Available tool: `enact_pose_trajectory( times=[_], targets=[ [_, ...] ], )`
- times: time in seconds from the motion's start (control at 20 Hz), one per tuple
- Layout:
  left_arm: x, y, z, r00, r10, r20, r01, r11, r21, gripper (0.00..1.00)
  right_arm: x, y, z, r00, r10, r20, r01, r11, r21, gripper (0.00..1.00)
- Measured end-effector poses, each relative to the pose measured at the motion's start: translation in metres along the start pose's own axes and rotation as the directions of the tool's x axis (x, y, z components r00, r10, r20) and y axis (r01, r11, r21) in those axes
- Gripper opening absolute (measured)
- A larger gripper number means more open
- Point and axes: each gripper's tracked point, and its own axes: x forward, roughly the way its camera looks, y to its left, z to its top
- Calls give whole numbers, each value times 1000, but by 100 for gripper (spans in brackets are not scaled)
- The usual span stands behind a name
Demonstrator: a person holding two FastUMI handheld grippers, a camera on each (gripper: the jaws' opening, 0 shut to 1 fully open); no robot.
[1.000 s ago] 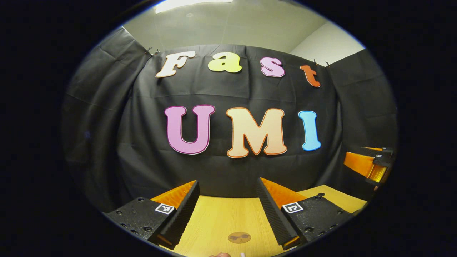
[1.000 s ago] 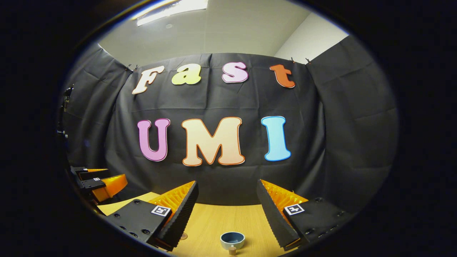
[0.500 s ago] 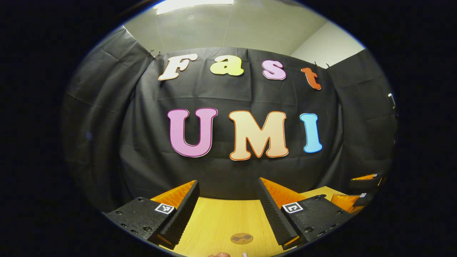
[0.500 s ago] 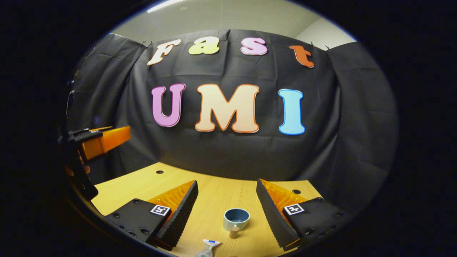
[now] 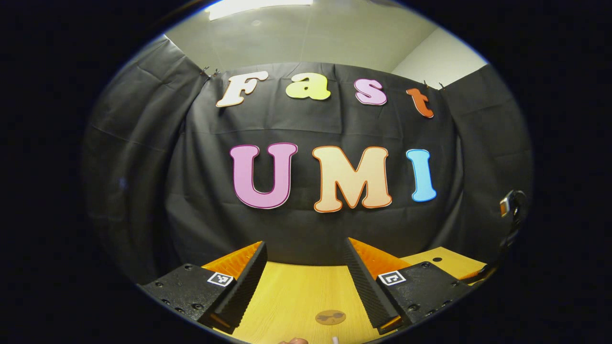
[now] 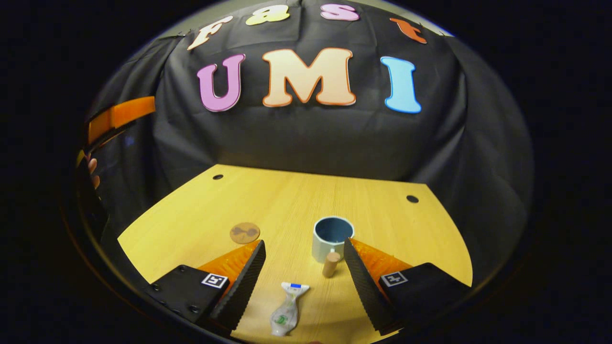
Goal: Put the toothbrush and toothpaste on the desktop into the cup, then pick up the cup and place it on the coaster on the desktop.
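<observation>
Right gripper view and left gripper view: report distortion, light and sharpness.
Right gripper view: fisheye bows the desktop edge; cup and toothpaste sharp, soft shadows, no glare. Left gripper view: ceiling light blown out at top; coaster crisp, wall cloth curved.

Both views sharp in the middle, strong fisheye bending toward the rims. Left gripper view: bright ceiling light panel (image 5: 258,5) at top, slightly blown out; black cloth wall (image 5: 143,157) dim, folds readable. Desktop (image 5: 296,296) ahead of the fingers evenly lit, warm, no glare. Right gripper view: desktop (image 6: 267,200) bright, wood grain crisp; cup (image 6: 332,239) throws a soft short shadow. Toothpaste tube (image 6: 286,313) between the fingers gives small shiny highlights. Edges darker and smeared.
</observation>
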Motion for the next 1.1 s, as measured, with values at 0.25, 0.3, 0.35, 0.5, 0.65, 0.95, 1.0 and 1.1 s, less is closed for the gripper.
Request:
enact_pose_trajectory(
  times=[0.25,0.3,0.35,0.5,0.65,0.95,1.0,1.1],
  targets=[
    [0,8,-5,1000,12,-14,-12,1000,6,94,14,7,-58,985,2,-175,-6,1000,-20,100],
    [0,9,-7,1000,13,-16,-13,1000,8,94,15,6,-65,980,0,-198,-5,1000,-23,100],
    [-1,10,-8,1000,14,-21,-14,1000,9,94,18,6,-74,974,-2,-225,-4,1000,-25,100],
    [2,12,-11,999,17,-29,-16,1000,11,94,24,6,-95,956,-5,-293,-2,1000,-25,100],
    [5,13,-18,999,17,-44,-16,1000,15,94,31,10,-119,927,-6,-375,-8,999,-35,100],
    [8,14,-38,996,11,-88,-9,1000,21,94,44,14,-158,864,-1,-503,-19,999,-35,95],
    [8,12,-41,995,10,-96,-8,1000,22,94,43,15,-166,845,12,-534,-29,999,-24,87],
    [8,10,-48,994,5,-114,-2,1000,24,94,45,17,-164,848,23,-530,-49,998,-36,67]
  ],
)
